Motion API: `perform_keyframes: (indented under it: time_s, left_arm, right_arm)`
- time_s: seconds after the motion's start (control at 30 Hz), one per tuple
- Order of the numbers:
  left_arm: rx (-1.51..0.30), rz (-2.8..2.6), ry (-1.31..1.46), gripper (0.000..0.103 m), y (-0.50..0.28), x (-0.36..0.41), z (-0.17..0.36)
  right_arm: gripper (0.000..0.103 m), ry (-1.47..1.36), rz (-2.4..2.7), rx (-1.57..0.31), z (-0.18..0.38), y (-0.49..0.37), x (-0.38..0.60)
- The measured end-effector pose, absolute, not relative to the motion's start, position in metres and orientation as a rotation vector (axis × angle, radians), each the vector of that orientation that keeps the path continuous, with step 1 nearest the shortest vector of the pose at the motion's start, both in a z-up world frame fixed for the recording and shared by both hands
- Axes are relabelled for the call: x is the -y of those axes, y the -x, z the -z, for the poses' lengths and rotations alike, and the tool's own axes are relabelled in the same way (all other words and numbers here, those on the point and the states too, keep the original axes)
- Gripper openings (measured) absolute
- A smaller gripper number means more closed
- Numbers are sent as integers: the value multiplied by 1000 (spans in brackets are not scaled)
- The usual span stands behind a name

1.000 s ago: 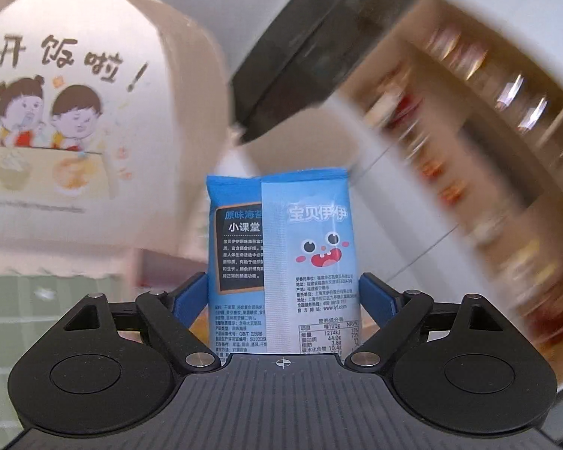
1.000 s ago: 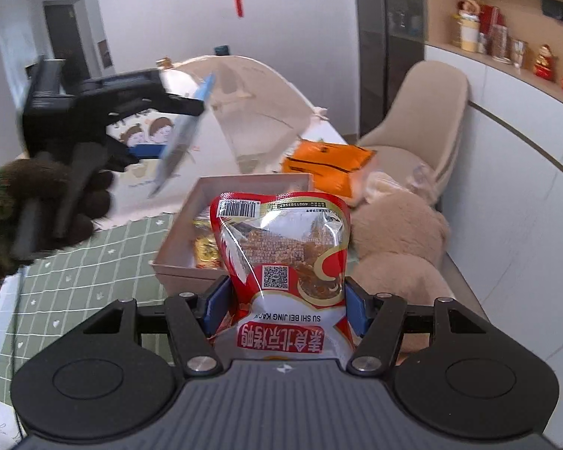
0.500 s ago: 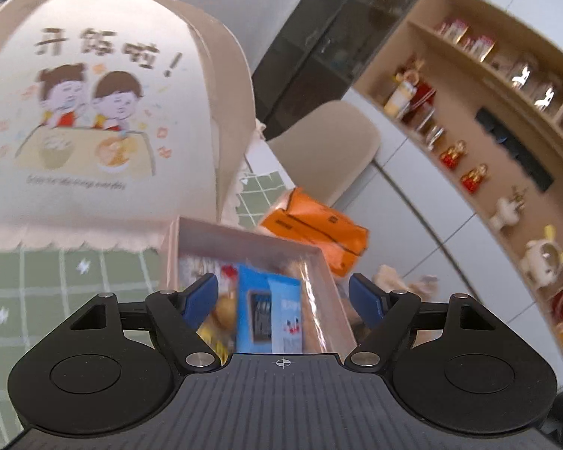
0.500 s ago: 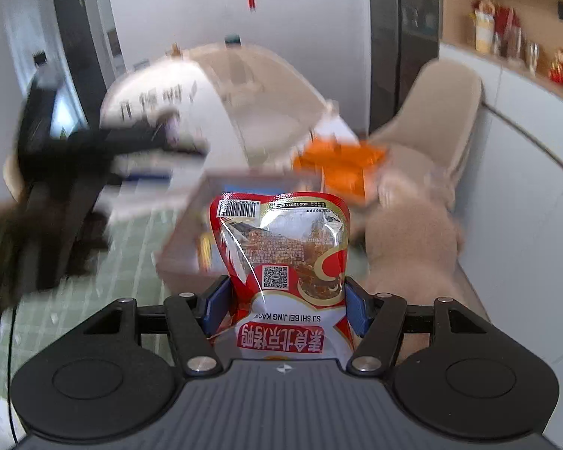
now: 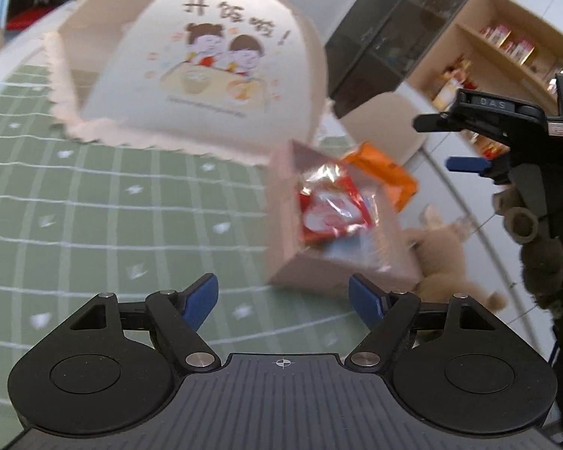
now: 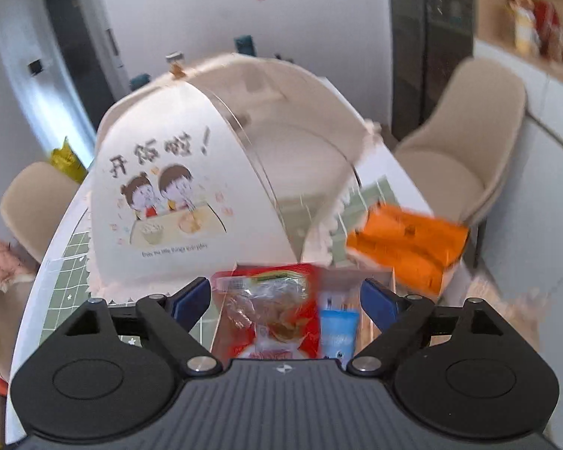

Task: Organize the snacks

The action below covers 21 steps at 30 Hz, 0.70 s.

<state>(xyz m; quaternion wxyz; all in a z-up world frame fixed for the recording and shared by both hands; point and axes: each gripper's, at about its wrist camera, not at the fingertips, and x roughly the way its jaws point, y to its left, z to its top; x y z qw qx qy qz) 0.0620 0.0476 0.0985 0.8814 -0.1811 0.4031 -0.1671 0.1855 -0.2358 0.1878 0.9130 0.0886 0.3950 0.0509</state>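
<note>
Red snack pouch (image 6: 272, 318) and blue packet (image 6: 337, 332) lie in the box (image 5: 307, 273); both grippers' jaws spread, empty.

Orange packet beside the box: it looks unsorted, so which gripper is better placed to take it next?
Probably the right gripper: open, directly over the box, with the orange packet just ahead. The left gripper, also open, sits farther back.
</note>
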Motion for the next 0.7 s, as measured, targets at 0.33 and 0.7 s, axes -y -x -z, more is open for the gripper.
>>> perform_keyframes:
  time_s: [0.33,0.7]
  left_arm:
    - [-896,366,211,81,-26,-33,-69]
    - [-832,251,34,81,-5,-10,-15]
  right_arm:
    - [88,-176,-50,-884,-115,-88,238]
    - [90,-160,-84,-955,-20,-28,199]
